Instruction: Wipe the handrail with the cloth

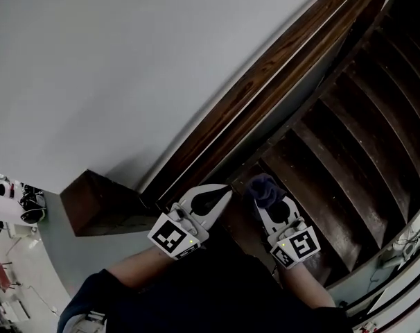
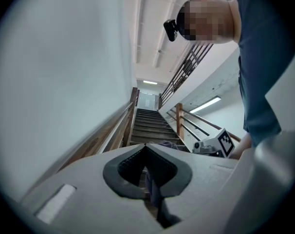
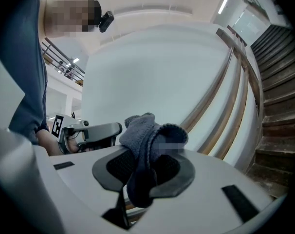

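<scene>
The dark wooden handrail [image 1: 265, 96] runs diagonally up the white wall, from its lower end near my grippers to the top right. My right gripper [image 1: 267, 201] is shut on a bunched dark blue cloth [image 1: 264, 188], held just right of the rail's lower end and apart from it. In the right gripper view the cloth [image 3: 147, 135] bulges over the closed jaws, with the handrail [image 3: 220, 91] beyond it. My left gripper [image 1: 224, 191] is shut and holds nothing; its tips [image 2: 145, 147] meet, pointing up the stairs beside the handrail [image 2: 113, 126].
Dark wooden stair treads [image 1: 348, 137] climb to the right of the rail. A wooden end block [image 1: 99, 203] sits at the rail's foot. A far-side railing post [image 2: 179, 118] stands right of the steps. Clutter [image 1: 30, 205] lies on the floor at lower left.
</scene>
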A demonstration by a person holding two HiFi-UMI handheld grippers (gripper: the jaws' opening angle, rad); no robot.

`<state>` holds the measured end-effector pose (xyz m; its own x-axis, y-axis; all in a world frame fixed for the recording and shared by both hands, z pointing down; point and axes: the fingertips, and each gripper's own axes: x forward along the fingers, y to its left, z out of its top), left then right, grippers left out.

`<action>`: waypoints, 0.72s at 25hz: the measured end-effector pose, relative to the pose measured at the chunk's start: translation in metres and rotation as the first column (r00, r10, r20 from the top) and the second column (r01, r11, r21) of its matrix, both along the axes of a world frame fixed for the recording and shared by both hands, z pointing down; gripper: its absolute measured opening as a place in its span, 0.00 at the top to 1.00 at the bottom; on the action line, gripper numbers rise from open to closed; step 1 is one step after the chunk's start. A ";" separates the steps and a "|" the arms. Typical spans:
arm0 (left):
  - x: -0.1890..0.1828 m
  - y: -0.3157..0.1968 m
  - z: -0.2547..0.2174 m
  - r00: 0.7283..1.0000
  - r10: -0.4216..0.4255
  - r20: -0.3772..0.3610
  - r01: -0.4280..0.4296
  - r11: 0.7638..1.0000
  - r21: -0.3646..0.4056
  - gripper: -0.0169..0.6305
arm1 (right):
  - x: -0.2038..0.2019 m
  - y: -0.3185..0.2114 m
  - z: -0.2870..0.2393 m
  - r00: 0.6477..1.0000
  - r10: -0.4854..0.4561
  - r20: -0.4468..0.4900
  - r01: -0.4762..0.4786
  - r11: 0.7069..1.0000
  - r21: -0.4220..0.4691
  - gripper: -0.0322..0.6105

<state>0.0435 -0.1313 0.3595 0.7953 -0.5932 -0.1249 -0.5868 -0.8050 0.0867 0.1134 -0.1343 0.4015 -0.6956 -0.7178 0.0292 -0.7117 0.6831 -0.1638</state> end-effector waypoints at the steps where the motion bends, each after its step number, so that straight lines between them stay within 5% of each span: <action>1: 0.000 -0.004 -0.004 1.000 -0.013 -0.010 0.013 1.000 0.000 0.97 | -0.002 -0.006 -0.002 1.000 -0.016 0.001 0.016 1.000 -0.001 0.80; 12: 0.004 -0.037 0.009 0.996 -0.094 -0.012 0.093 0.995 -0.036 0.97 | -0.011 -0.060 0.006 0.993 -0.111 -0.028 0.112 0.994 0.013 0.80; 18: 0.011 -0.076 0.002 0.994 -0.106 -0.026 0.106 0.994 -0.013 0.97 | 0.001 -0.122 -0.014 0.986 -0.081 -0.147 0.096 0.991 0.097 0.80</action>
<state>0.0543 -0.2069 0.3611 0.7243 -0.6756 -0.1378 -0.6664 -0.7372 0.1120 0.1146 -0.2561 0.3877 -0.7505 -0.6580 0.0618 -0.6588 0.7523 0.0093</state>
